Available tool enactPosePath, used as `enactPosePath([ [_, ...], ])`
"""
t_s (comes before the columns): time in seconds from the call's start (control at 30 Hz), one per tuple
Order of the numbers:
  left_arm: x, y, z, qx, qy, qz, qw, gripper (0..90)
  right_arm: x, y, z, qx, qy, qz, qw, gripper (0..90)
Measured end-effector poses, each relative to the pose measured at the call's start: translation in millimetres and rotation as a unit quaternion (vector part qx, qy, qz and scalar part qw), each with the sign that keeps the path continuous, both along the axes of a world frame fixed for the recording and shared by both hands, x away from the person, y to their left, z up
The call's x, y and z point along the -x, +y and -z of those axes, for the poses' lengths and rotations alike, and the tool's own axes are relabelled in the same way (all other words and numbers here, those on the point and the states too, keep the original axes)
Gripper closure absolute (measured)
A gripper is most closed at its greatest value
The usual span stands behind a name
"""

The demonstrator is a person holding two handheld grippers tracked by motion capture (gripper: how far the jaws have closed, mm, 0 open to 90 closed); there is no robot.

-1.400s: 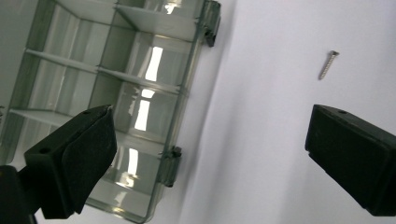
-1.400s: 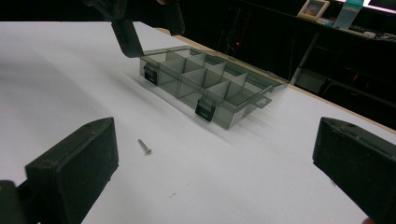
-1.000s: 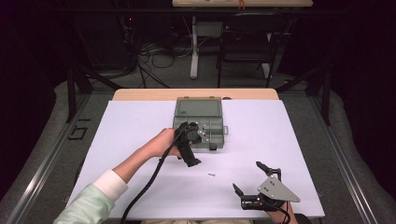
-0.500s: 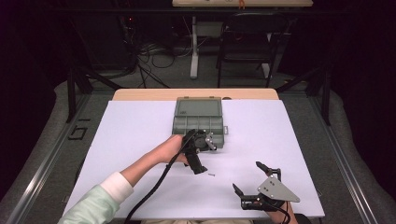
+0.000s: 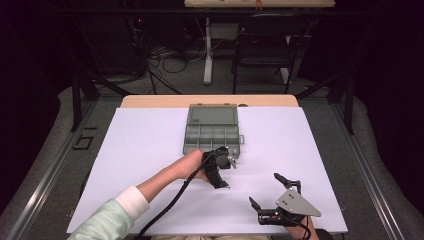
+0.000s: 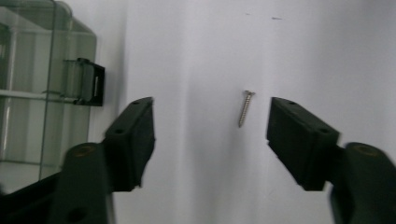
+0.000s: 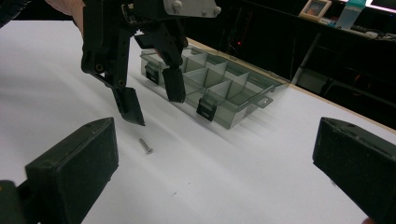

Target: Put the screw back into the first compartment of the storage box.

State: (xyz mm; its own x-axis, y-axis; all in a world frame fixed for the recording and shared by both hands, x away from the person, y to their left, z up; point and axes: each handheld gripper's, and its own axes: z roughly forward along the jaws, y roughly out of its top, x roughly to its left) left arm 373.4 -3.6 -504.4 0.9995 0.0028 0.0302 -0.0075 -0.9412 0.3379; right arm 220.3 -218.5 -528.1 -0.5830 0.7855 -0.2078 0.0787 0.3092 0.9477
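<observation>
The left gripper [image 5: 223, 172] hung over the white table cover [image 5: 140, 150], jaws spread wide and pointing down, with nothing between them but open air. In the left gripper view its two black, blocky jaws framed a small screw [image 6: 245, 108] that lay flat on the sheet between them, touched by neither. The screw was slender, pale metal, threaded, with a flat head at one end. In the right gripper view the same screw [image 7: 145, 145] lay just below and beside the nearer jaw tip of the left gripper [image 7: 152, 100], apart from it. The person's left hand [image 5: 192, 165] gripped the tool's handle, and a black cable [image 5: 167, 212] trailed toward the table's near edge.

The right gripper [image 5: 267, 192] rested low at the near right of the table, its jaws likewise set wide apart and empty. A grey three-cornered plate [image 5: 295, 202] sat on top of it. In the right gripper view its matte black pads [image 7: 77, 163] stood at either side of bare white sheet.

A compartment box [image 5: 212, 131] of smoky translucent plastic lay beyond the left gripper, its lid open toward the far edge. Thin dividers split the tray into small rectangular cells, and two black latches [image 7: 205, 108] hung on its front wall. The table cover was smooth and matte.
</observation>
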Motion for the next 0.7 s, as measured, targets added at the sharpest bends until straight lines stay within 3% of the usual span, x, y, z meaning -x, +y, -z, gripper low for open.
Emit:
enactPosePath([
  [0.1, 2.9, -2.3, 2.7, 0.003, 0.012, 0.013, 0.9998, 54.8, 0.0, 0.0, 0.0, 0.000, 0.001, 0.000, 1.0000, 0.0],
  [0.23, 6.2, -6.6, 7.7, 0.000, 0.022, 0.023, 0.9995, 64.4, 0.1, 0.3, 0.1, 0.000, 0.001, 0.000, 1.0000, 0.0],
  [0.7, 7.7, -13.5, 23.5, -0.014, 0.037, 0.034, 0.9986, 79.9, 0.3, 0.2, 0.0, 0.000, 0.001, 0.000, 1.0000, 0.0],
])
